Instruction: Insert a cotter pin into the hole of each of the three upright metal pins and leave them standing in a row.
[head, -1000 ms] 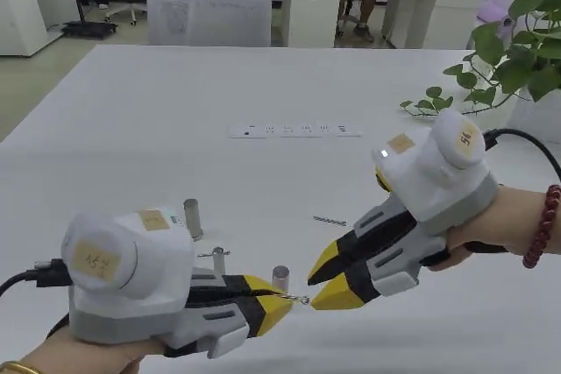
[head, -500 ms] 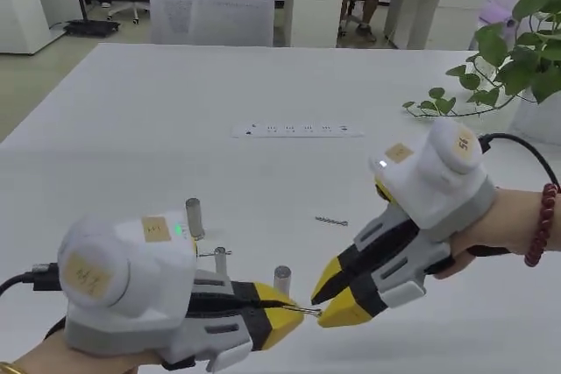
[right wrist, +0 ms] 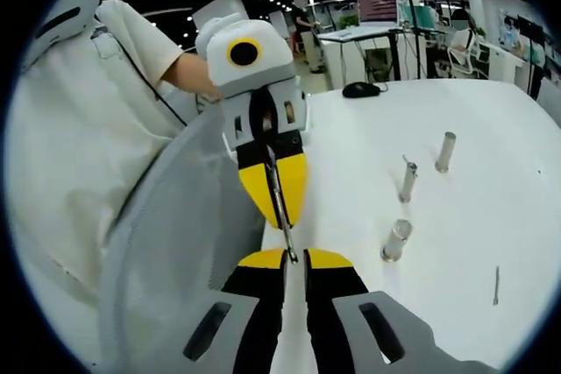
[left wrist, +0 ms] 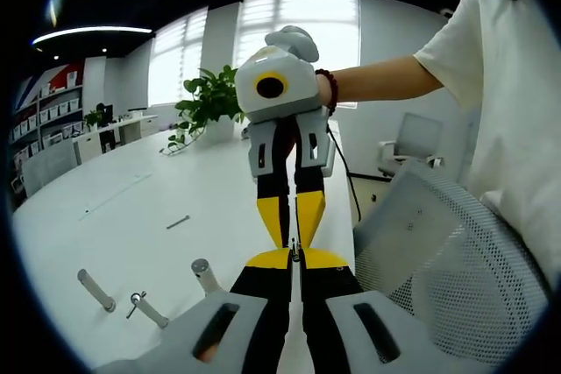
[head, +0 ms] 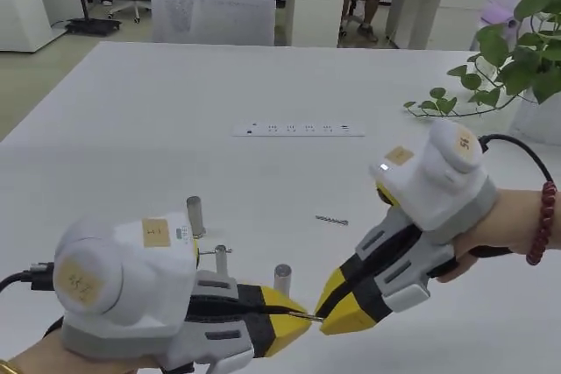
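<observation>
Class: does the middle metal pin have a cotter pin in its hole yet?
In. A thin cotter pin sticks sideways through the middle pin near its top.

— What's different from a second ago?
— My right gripper [head: 330,320] has come down toward me. Its jaws were parted and have now drawn together on the free end of the cotter pin [head: 308,314].
— And the left?
— My left gripper [head: 300,328] has slid rightward and lower, so the two now sit tip to tip.
</observation>
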Tool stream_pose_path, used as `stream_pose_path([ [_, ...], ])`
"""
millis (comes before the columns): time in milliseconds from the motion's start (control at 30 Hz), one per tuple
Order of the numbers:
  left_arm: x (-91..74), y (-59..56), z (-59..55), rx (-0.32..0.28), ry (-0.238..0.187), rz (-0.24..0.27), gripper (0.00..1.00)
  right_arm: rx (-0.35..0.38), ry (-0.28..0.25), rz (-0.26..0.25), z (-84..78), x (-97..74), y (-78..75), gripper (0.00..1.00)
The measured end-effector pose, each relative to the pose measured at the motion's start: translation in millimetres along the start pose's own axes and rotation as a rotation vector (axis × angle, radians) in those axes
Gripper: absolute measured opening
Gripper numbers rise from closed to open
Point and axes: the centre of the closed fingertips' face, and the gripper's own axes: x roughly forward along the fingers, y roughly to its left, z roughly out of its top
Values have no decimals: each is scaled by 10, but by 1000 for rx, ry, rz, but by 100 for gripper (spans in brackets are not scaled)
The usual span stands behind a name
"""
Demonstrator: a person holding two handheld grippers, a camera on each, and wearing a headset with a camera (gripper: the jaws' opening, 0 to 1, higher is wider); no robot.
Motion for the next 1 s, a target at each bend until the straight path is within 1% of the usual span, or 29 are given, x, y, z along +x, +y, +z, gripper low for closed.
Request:
stream_pose_path([
  [233,-10,-18,5,10,1,-10,0,-10,3,23,2,22,40,6],
  [333,-11,-24,0,11,3,-15,0,-27,7,25,0,29,50,6],
  [500,-6,-24,-1,14,3,-19,0,-33,12,28,-4,22,51,6],
  [600,-5,-14,0,11,2,-16,0,-59,8,23,2,16,43,5],
  [633,-5,-12,2,9,1,-17,0,-56,9,22,2,15,45,5],
  [833,-1,2,-14,4,9,-14,1,-95,30,7,3,25,39,3],
  [867,-1,8,-21,4,11,-9,1,-105,37,-2,0,28,27,3],
  [1000,1,32,-31,0,15,7,1,-120,46,-13,-4,32,6,3],
])
